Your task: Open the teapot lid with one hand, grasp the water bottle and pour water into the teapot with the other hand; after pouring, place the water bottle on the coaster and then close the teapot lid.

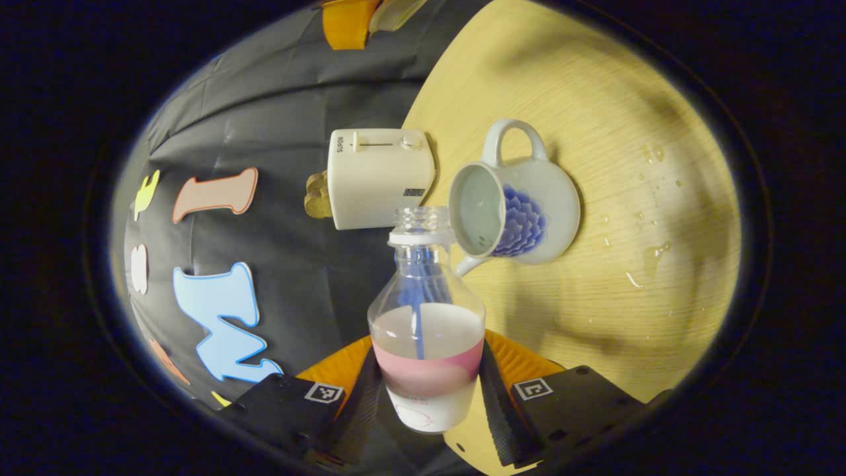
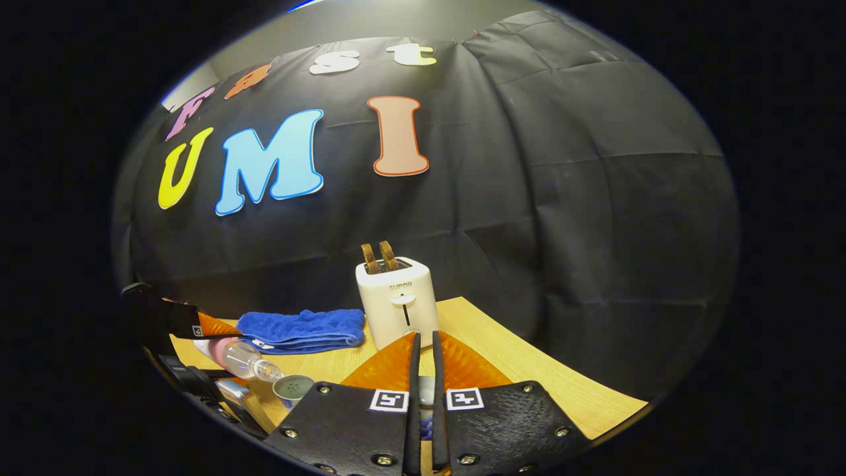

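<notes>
In the left gripper view, my left gripper (image 1: 429, 360) is shut on the lower body of a clear water bottle (image 1: 426, 311) with a pink label. The bottle is uncapped and partly full. Its mouth sits just beside the open top of the white teapot (image 1: 529, 211) with a blue flower, whose lid is off. The right gripper view shows the bottle (image 2: 244, 360) tipped towards the teapot's opening (image 2: 294, 387) at lower left. My right gripper (image 2: 425, 344) is shut with a pale piece, seemingly the teapot lid (image 2: 426, 390), pinched between its fingers.
A white toaster (image 1: 377, 178) (image 2: 396, 304) with toast in its slots stands behind the teapot at the wooden table's (image 1: 595, 99) back edge. A folded blue towel (image 2: 301, 328) lies to its left. Water drops (image 1: 651, 254) dot the table by the teapot.
</notes>
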`<state>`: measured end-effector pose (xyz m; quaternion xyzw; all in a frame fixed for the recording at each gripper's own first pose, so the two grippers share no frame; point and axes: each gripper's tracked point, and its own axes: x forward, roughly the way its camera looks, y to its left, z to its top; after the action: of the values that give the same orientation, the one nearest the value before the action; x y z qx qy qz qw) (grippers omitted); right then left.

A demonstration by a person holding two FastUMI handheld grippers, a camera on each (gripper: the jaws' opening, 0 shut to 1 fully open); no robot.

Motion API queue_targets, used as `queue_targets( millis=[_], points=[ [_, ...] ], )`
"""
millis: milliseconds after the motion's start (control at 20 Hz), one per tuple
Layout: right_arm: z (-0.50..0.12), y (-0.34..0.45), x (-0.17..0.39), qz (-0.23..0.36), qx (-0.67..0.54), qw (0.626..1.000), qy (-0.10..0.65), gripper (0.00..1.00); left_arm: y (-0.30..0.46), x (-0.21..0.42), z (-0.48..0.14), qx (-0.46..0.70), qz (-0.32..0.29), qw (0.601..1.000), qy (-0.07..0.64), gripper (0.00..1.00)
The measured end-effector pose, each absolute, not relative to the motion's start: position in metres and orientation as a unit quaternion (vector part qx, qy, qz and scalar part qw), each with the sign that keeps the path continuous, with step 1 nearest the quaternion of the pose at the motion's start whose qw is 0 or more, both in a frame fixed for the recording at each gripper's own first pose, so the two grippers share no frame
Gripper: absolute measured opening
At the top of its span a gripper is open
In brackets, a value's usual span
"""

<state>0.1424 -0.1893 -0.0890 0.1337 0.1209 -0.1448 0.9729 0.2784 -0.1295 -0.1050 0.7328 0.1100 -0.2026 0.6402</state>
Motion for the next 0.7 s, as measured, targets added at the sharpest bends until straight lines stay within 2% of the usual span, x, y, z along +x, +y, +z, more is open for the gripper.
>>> queue_targets(
  millis=[700],
  points=[
    [-0.087,-0.185,0.144,-0.14,0.125,0.975,0.119,0.07,-0.132,0.292,-0.092,0.82,-0.201,0.526,0.103,0.84]
  ],
)
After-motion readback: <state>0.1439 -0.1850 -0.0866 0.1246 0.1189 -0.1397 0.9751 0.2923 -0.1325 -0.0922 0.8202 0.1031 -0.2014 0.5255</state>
